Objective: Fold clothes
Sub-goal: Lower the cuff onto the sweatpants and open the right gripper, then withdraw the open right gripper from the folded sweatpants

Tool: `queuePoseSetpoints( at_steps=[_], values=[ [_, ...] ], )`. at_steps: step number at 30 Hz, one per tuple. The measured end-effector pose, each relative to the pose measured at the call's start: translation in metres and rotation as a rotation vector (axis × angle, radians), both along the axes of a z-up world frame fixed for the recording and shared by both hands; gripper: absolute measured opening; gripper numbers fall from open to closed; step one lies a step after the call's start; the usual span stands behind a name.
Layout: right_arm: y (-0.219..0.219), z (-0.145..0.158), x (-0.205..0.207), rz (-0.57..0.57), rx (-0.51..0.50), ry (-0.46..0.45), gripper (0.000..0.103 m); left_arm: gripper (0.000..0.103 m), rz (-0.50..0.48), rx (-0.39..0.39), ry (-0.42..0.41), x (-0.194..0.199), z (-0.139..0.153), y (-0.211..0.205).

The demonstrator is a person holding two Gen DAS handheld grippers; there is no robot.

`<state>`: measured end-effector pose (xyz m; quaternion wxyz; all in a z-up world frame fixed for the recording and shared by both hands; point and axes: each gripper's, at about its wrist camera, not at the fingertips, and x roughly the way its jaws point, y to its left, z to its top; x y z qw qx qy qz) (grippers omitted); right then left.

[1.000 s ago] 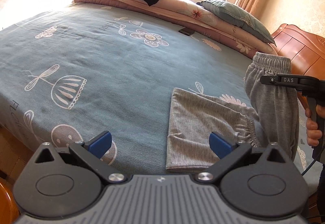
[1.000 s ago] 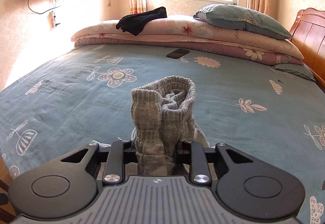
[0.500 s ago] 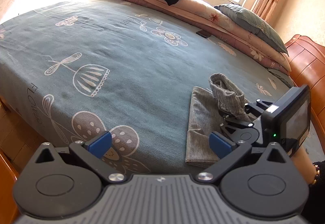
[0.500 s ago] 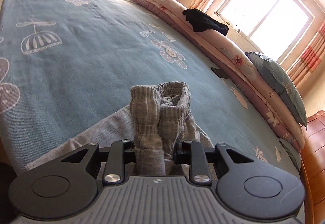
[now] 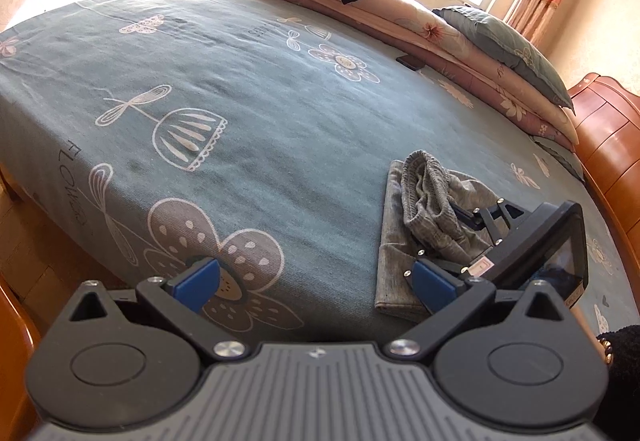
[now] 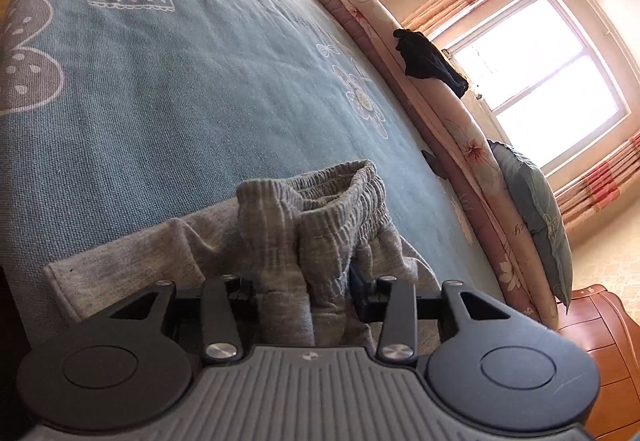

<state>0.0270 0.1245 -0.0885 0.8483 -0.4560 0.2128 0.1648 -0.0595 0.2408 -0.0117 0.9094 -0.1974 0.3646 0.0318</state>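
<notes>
L wrist view: I see the grey trousers [image 5: 400,241] lying at the bed's [image 5: 240,129] near edge, cuffed end now laid back over the folded part where a sec ago it hung in the air; my left gripper [image 5: 316,281] stands wide, empty, beside them. R wrist view: my right gripper [image 6: 300,293] is opening, cloth between the jaws, no longer pinched – fold looks placed. Only the L view shows the right gripper's body and the fold's outline; only the R shows the pads' gap.

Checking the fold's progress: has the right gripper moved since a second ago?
Yes. The right gripper has come down from above the headboard onto the bed, laying the grey trousers over themselves; its fingers are opening, cloth between them.
</notes>
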Motion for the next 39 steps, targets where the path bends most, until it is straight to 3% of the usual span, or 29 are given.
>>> queuePoseSetpoints(
  at_steps=[6,10,13,16,19,21,22,25,28,31,33,37,39],
  values=[
    [-0.002,0.019,-0.018,0.070,0.109,0.130,0.062,0.101,0.025,0.005,-0.016,-0.004,0.007,0.005],
    [-0.039,0.058,-0.020,0.082,0.296,0.272,0.062,0.101,0.004,0.013,-0.040,0.001,0.015,0.001],
    [-0.098,0.096,-0.020,0.015,0.423,0.277,0.062,0.101,-0.062,0.020,-0.075,0.017,0.025,-0.016],
    [-0.176,0.118,-0.008,-0.130,0.521,0.281,0.063,0.101,-0.195,0.046,-0.108,0.047,0.033,-0.051],
    [-0.247,0.119,0.001,-0.277,0.610,0.313,0.060,0.101,-0.349,0.048,-0.141,0.085,0.037,-0.097],
    [-0.284,0.107,0.001,-0.358,0.666,0.365,0.042,0.101,-0.426,0.025,-0.147,0.110,0.032,-0.123],
    [-0.296,0.098,-0.001,-0.398,0.674,0.382,0.039,0.101,-0.442,0.026,-0.129,0.122,0.026,-0.135],
    [-0.310,0.078,-0.021,-0.410,0.647,0.382,0.037,0.101,-0.450,0.069,-0.039,0.152,0.001,-0.158],
    [-0.311,0.060,-0.044,-0.314,0.590,0.406,0.037,0.101,-0.440,0.103,0.065,0.170,-0.028,-0.163],
    [-0.305,0.048,-0.062,-0.179,0.510,0.427,0.037,0.101,-0.451,0.124,0.049,0.160,-0.035,-0.159],
    [-0.297,0.039,-0.068,-0.117,0.433,0.413,0.037,0.101,-0.457,0.151,0.074,0.156,-0.025,-0.164],
    [-0.283,0.023,-0.071,-0.031,0.308,0.359,0.036,0.101,-0.545,0.066,0.044,0.158,0.004,-0.186],
    [-0.281,0.020,-0.072,0.008,0.277,0.351,0.027,0.101,-0.635,-0.023,0.050,0.166,0.012,-0.213]
  ],
)
